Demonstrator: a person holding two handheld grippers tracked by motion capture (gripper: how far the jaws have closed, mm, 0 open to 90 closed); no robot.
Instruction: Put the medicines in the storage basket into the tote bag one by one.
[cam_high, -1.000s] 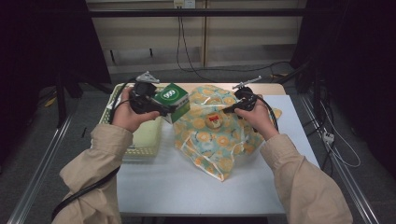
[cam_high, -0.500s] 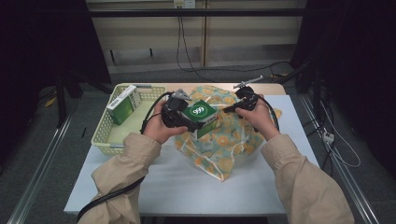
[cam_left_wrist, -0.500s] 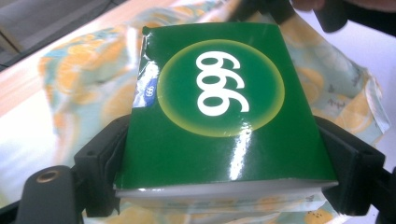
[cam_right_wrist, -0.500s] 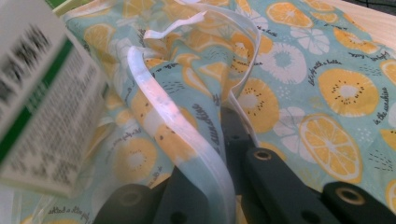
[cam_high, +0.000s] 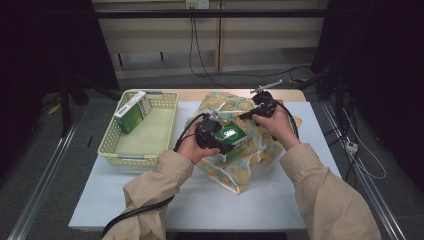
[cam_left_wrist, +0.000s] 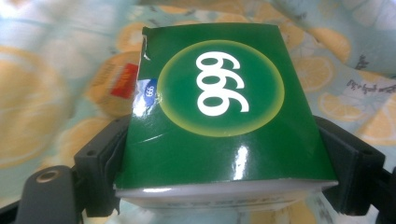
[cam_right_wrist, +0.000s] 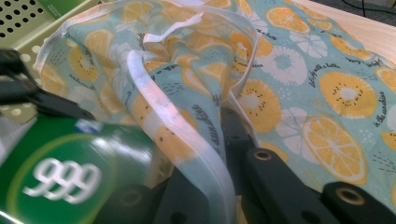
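Having left the basket (cam_high: 150, 131), left tool (cam_high: 220, 141) clamps the green box (cam_high: 233, 136) over the bag (cam_high: 250, 165), right tool (cam_high: 248, 116) pinching its rim.

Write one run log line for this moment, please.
left gripper: jaws shut on green box | right gripper: jaws shut on fruit-print bag rim | box at bag mouth

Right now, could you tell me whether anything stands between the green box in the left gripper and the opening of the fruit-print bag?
Nothing visible does. The left gripper holds the green box right at the fruit-print bag, and the right gripper pinches the bag's white-trimmed rim, lifting it beside the box.
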